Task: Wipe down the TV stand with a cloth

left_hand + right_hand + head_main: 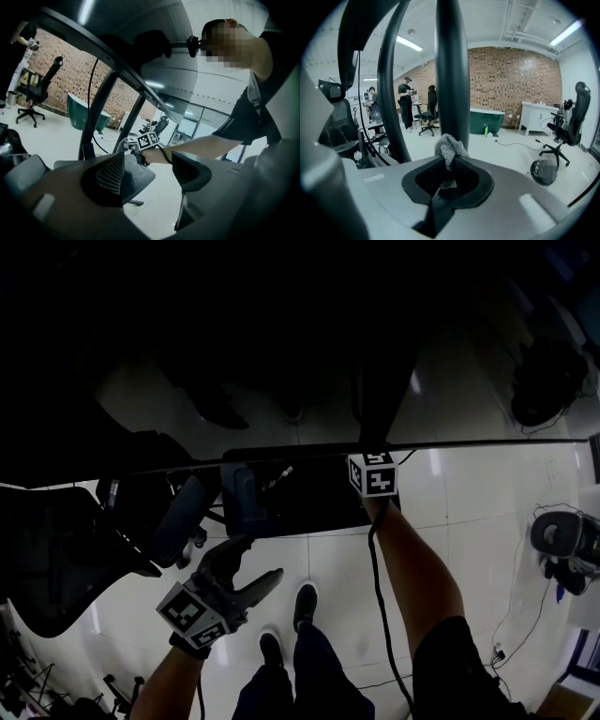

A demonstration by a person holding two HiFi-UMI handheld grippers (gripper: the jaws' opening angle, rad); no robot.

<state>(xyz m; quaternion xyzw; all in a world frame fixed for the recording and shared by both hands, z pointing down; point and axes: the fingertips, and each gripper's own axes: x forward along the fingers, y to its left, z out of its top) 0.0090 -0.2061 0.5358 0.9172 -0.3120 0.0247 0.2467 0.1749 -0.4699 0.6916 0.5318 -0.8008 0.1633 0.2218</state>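
The right tongs [448, 169] were clamped shut on the cloth [450, 147]. Only a bunched tuft of it stuck out past the tips, and that tuft rested against the dark post [451, 70] of the stand [309, 502]. The left tongs [152, 171] stood apart with nothing between them, held low and well clear of the stand, pointing toward the person's other arm.

The main risk seemed to be the grip. So little cloth showed beyond the tips that a firm rub along the post could have dragged it out or folded it back. The hard tips would then have met the post and scraped it, not wiped it.

A second risk was the stand itself. It looked tall and carried a screen, and the left tongs [247, 568] were not bracing it, so a sideways push on the post might have rocked or shifted it.

A thin wire [358, 93] hung beside the post, and the lead [375, 559] ran down the right forearm. Either could have snagged on a long stroke.

The head view was very dark, so it was hard to judge which parts the cloth had actually reached.
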